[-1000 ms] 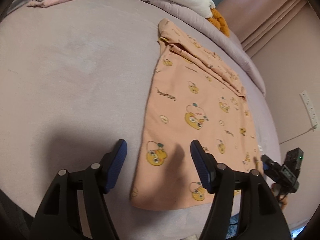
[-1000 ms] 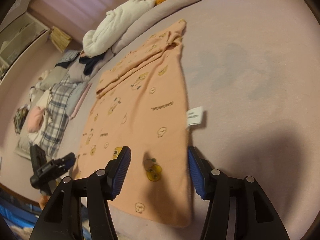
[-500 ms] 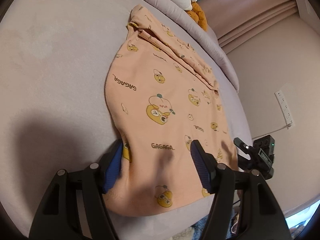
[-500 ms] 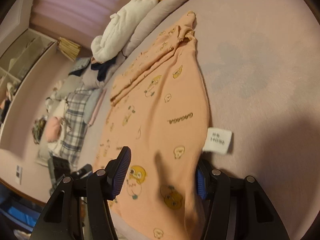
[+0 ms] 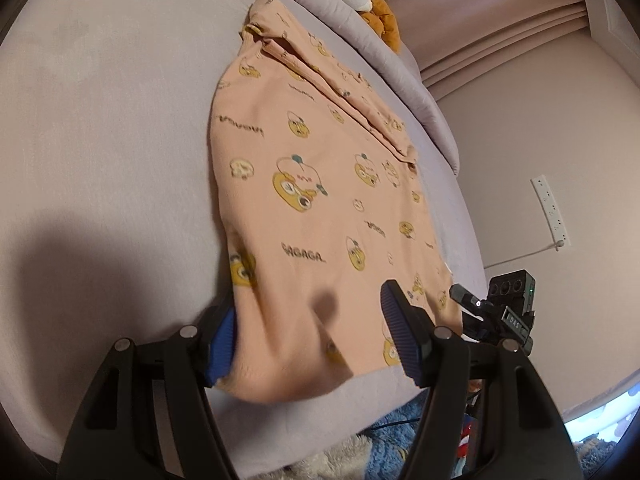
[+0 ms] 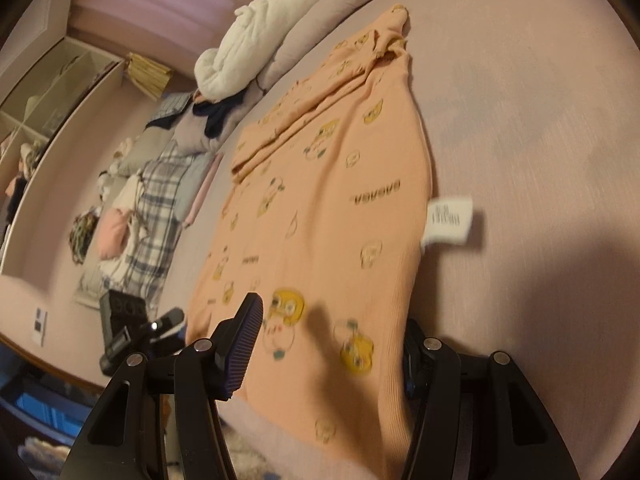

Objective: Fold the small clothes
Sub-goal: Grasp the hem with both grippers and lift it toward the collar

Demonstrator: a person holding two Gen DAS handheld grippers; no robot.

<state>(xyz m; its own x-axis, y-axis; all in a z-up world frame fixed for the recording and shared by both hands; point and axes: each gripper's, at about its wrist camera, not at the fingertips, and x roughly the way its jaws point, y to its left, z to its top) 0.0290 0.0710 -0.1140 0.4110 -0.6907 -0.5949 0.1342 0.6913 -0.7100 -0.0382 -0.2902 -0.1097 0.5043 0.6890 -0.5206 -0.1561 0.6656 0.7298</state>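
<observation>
A: Straddling the peach shirt's (image 5: 320, 184) near hem, my left gripper (image 5: 308, 340) and right gripper (image 6: 332, 352) stand apart, nothing pinched.

B: Risk?

A: Pinching the bedsheet (image 5: 100, 140) with the hem. Left of the shirt lies open bed; its hem nears the mattress edge.

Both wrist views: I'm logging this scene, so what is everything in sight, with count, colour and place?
shirt: one, peach with yellow cartoon prints, flat on the bed, near hem between both grippers' fingers
label: one, white, at the shirt's side edge
bed: one, mauve cover
quilt: one, white, far edge of bed
plaid cloth: one, grey check, heap beyond the bed
power strip: one, white, on wall
left gripper: black, blue pads, open
right gripper: black, blue pads, open
</observation>
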